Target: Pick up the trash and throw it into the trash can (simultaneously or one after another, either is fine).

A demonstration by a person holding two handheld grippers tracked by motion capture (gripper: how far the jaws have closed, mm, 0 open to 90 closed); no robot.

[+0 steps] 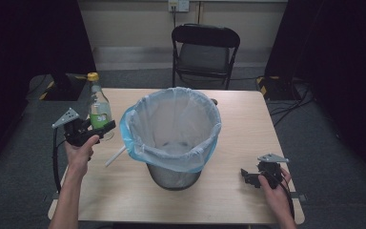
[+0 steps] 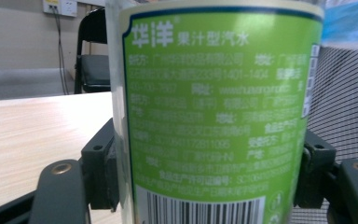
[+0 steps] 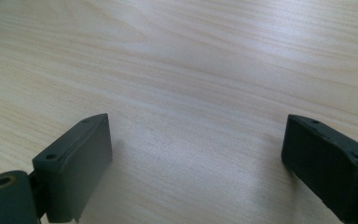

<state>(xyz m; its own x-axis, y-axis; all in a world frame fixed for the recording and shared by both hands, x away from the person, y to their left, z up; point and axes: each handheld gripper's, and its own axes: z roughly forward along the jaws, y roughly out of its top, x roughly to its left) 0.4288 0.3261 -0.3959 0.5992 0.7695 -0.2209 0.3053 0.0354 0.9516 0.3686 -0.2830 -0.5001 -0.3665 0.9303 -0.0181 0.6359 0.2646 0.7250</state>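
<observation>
The left tool (image 1: 106, 128) pinches the green-labelled soda bottle (image 1: 98, 106) at its label, upright (yellow cap on top), just beside the lined mesh waste bin (image 1: 171, 129), probably to drop it in. The right tool (image 1: 246, 177) rests spread and empty on the bench (image 1: 238, 119), clear of the bin.

Mesh bin (image 1: 174, 175) with blue liner (image 1: 138, 138) is sitting mid-table (image 1: 248, 114), between the left jaws and the right jaws, closer to the left ones. White stick (image 1: 116, 156) is lying just right of the left jaws, near the bin. Black chair (image 1: 205, 52) is standing well beyond both, past the table.
</observation>
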